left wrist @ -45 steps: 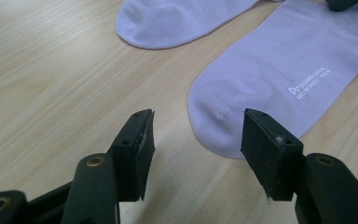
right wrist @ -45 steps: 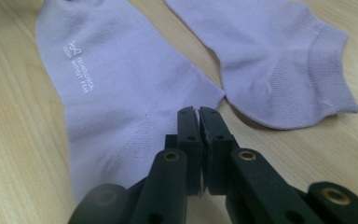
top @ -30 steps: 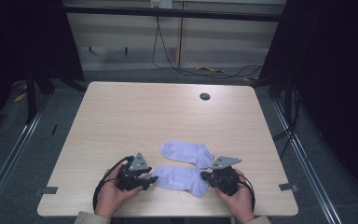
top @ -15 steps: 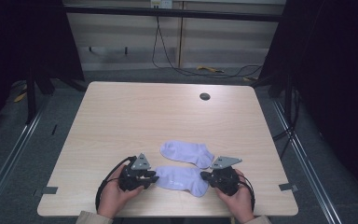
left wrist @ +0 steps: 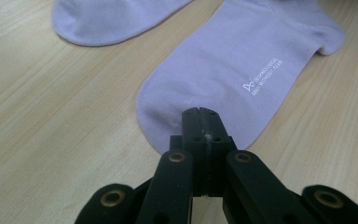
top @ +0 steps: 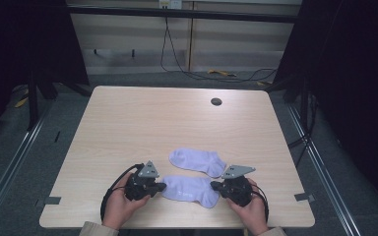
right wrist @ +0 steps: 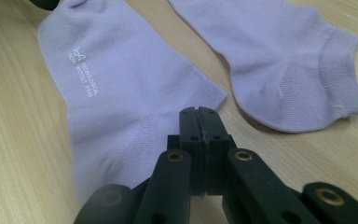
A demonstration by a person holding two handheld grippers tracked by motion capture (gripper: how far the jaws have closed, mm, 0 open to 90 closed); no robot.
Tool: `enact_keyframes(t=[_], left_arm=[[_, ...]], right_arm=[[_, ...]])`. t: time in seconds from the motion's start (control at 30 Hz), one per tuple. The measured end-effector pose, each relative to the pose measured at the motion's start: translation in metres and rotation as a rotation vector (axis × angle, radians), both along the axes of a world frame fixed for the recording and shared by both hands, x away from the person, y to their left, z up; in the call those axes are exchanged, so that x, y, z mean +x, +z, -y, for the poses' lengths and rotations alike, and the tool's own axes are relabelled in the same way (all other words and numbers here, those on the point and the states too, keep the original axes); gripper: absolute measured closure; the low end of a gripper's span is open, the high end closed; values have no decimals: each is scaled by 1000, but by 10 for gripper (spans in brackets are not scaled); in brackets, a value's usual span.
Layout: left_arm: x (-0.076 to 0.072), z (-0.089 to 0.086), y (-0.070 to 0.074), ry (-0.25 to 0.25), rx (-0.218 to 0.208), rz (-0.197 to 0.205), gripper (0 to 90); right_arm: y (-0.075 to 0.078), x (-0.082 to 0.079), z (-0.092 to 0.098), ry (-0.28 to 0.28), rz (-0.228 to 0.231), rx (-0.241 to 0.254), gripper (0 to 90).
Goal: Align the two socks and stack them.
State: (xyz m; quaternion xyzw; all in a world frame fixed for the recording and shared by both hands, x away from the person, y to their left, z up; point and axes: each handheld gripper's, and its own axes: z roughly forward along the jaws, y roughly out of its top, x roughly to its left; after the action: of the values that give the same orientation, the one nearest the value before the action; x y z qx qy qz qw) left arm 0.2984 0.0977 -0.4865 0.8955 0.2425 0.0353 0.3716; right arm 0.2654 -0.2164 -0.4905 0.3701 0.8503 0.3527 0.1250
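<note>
I can't read the small print on the near sock [left wrist: 242, 65]. My fingers [left wrist: 200, 122] cover its toe edge. The far sock [left wrist: 107, 18] is cut off at the top

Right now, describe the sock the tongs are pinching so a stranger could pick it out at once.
On the wooden table, look at the edge nearest the person, where two pale lilac socks lie. The nearer sock stretches between the left tongs and right tongs; unlike the farther sock, it carries small white lettering.
</note>
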Motion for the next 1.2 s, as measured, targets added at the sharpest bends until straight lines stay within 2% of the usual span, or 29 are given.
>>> enact_keyframes(t=[0.17,0.23,0.33,0.4,0.5,0.6,0.7,0.8,0.97,1.0,1.2], left_arm=[[0,-2,2,6,-20,-7,900],[-1,-2,0,11,-41,-6,900],[-3,1,-4,2,-38,26,712],[-3,3,-6,-10,-13,26,708],[-2,5,-10,-15,-7,21,676],[-2,6,-9,-30,10,31,706],[-1,6,-7,-37,24,7,854],[-3,7,-5,-46,41,17,872],[-5,4,3,-40,8,12,877],[-5,3,6,-46,12,10,878],[-5,3,22,-46,-38,17,879]], right_arm=[[2,0,1,4,1,12,900],[2,0,1,6,-3,16,900],[0,0,1,4,-9,11,900],[0,0,1,5,-9,10,900],[0,0,1,7,-12,12,899],[0,0,1,8,-13,13,900],[0,1,1,7,-19,23,900],[0,1,1,12,-28,32,900],[5,0,2,16,-30,57,900],[7,0,3,22,-32,70,900],[18,-1,6,40,-31,112,900]])
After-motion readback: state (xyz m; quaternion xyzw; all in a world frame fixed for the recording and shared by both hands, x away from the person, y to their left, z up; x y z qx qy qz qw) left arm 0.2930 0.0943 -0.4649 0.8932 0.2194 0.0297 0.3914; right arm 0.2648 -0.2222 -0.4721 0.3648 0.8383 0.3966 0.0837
